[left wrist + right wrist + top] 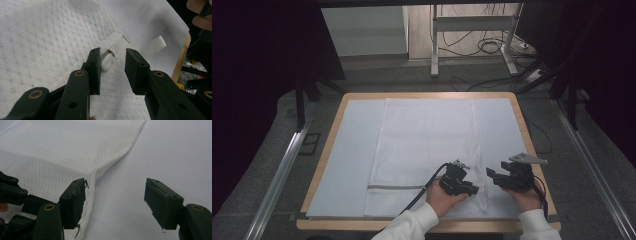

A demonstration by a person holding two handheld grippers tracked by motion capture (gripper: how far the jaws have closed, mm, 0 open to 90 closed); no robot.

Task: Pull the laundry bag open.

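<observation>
Closing on the white zipper pull at centre frame, left gripper jaws not yet clamped, apparently to work the zip of the mesh laundry bag spread mid-table, right gripper released beside its edge.

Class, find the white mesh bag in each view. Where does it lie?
High view: mesh bag at the centre of the table, reaching its near edge.
Left gripper view: left and middle.
Right gripper view: upper left.
Shared landmark: the white sheet beside it.
</observation>
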